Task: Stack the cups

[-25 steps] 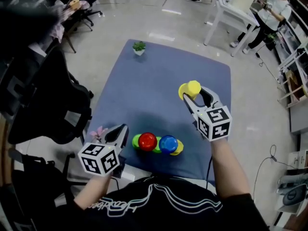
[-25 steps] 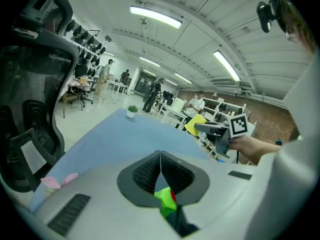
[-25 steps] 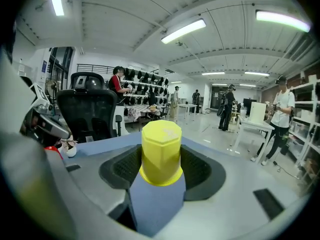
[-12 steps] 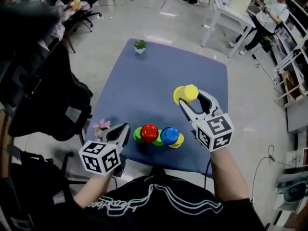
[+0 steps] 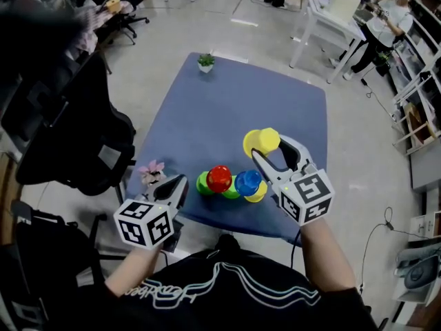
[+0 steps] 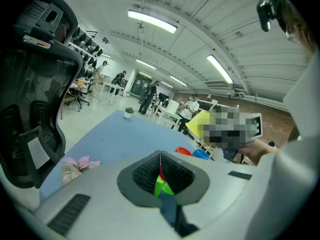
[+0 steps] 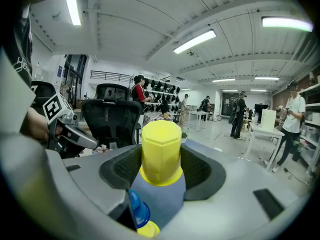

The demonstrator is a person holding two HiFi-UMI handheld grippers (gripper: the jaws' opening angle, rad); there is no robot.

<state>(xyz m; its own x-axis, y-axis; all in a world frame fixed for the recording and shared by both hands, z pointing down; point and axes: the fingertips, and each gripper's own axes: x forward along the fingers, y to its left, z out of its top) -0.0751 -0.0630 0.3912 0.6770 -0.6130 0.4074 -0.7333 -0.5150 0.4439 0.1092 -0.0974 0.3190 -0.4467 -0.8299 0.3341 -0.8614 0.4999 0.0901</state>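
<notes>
On the blue table (image 5: 227,109) near its front edge stands a huddle of upturned cups: a green cup (image 5: 203,183), a red cup (image 5: 219,178), a blue cup (image 5: 248,181) on a yellow one (image 5: 258,194). My right gripper (image 5: 265,147) hangs just behind them, shut on a yellow cup (image 5: 262,142) that fills the space between its jaws (image 7: 161,151). Below it the blue cup (image 7: 137,211) shows. My left gripper (image 5: 178,185) rests at the table's front left corner, jaws together with nothing held; a bit of green cup (image 6: 161,186) shows past them.
A small potted plant (image 5: 205,62) stands at the table's far edge. A pink flower (image 5: 151,169) sits at the front left corner beside my left gripper. A black office chair (image 5: 76,136) is on the left; a white desk (image 5: 331,19) with a person stands far right.
My right gripper has carried the yellow cup nearer and a little left, closer to the huddle of cups. The left gripper has barely moved.
</notes>
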